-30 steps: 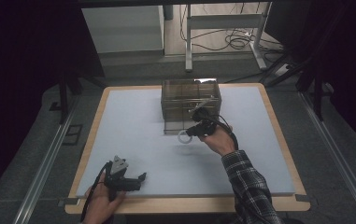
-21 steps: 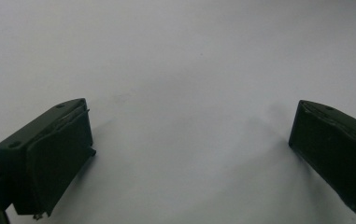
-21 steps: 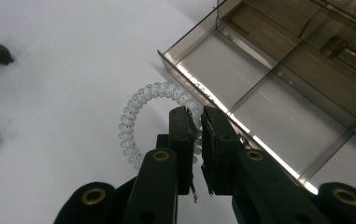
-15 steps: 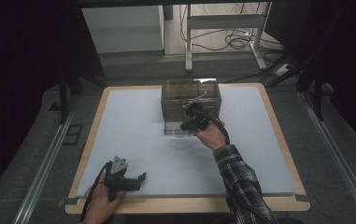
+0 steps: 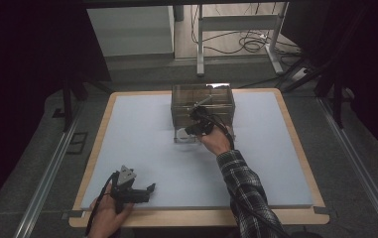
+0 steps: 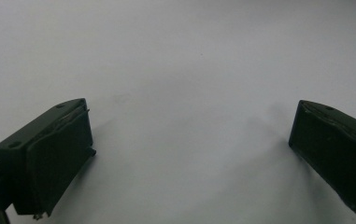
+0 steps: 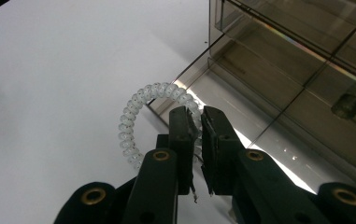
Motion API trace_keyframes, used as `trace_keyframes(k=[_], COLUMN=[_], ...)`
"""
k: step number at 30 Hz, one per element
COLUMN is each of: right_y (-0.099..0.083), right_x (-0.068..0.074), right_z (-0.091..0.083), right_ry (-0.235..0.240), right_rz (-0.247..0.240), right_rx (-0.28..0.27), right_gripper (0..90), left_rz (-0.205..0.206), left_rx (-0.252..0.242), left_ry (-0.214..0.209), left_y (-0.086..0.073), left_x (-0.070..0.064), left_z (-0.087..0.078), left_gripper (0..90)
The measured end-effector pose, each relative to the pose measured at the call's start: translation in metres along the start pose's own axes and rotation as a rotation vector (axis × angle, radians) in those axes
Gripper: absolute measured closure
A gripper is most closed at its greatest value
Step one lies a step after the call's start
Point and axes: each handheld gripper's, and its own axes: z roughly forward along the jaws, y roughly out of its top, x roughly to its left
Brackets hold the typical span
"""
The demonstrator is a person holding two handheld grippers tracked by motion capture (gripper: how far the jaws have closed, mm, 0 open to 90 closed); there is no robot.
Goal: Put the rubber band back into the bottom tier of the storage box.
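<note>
Two grippers at work: the right gripper point(image 7: 198, 122), centre of the high view, has its jaws pinched nearly together on a clear coiled hair tie point(image 7: 140, 114) at the near edge of the transparent divided box point(image 5: 204, 101), while the left gripper point(image 5: 144, 191), lower left, rests wide open and empty-jawed on the white table point(image 5: 137, 129).

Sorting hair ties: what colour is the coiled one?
Translucent white coiled tie, clearest in the right gripper view.

Person wearing a dark plaid sleeve point(image 5: 248, 191) on the right arm, black right tool point(image 7: 198, 122) showing brass-coloured rivets and flat ridged pads, black left tool point(image 5: 136, 192) carrying a grey three-cornered plate, black cable trailing
</note>
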Motion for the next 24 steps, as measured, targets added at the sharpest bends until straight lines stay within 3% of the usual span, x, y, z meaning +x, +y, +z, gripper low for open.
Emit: trace_keyframes(k=[12,24], right_y=[0.005,0.003], right_x=[-0.014,-0.015], right_z=[0.018,0.04], right_ry=[-0.057,-0.109], right_rz=[0.038,0.028], right_rx=[-0.015,0.009], right_gripper=[81.5,81.3], left_rz=[-0.001,0.0], left_rx=[0.0,0.0], left_ry=[0.0,0.0], left_y=[0.0,0.0], left_x=[0.0,0.0], left_z=[0.0,0.0], left_gripper=[0.0,0.0])
